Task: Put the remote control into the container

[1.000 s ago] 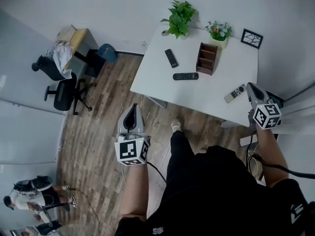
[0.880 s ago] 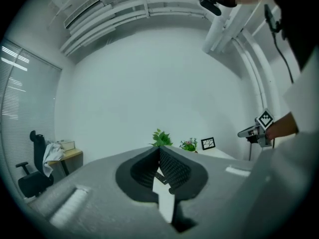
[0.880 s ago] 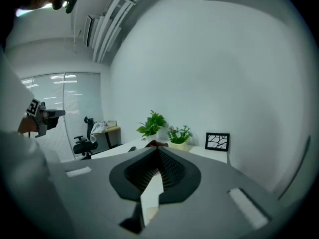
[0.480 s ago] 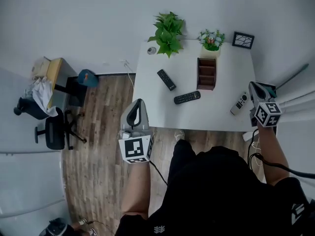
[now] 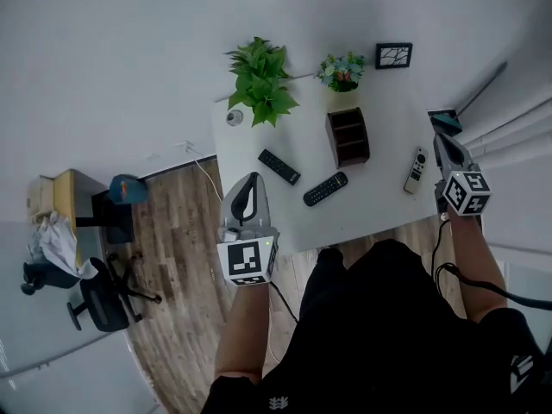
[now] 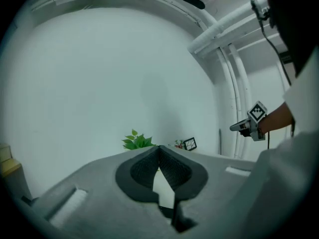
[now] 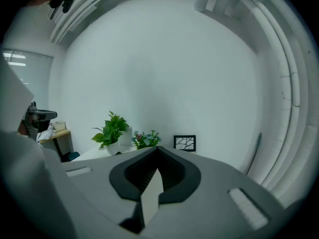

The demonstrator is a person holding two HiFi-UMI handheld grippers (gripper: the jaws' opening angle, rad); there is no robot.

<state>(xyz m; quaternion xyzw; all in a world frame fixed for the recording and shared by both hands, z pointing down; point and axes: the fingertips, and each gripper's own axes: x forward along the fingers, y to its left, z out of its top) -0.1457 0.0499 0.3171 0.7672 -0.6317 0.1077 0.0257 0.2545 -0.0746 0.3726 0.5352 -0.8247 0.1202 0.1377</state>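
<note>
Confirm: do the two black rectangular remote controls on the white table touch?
Apart. Head view: bare white table between the black remote control by the green plant and the black remote control by the brown wooden container.

Seen from above, the person wears a black short-sleeved top (image 5: 379,326) with a small white logo (image 5: 276,404) at its lower edge and white print on the right sleeve (image 5: 520,371), over black trousers (image 5: 312,270). The left gripper (image 5: 251,179) and right gripper (image 5: 439,138) have pale grey, tapering shells. Each carries a white marker cube, left (image 5: 246,261) and right (image 5: 467,192), printed with black squares, and each trails a black cable (image 5: 448,270). In the gripper views, black ribbed pads (image 6: 172,171) sit in a dark, heart-shaped recess (image 7: 124,178).
</note>
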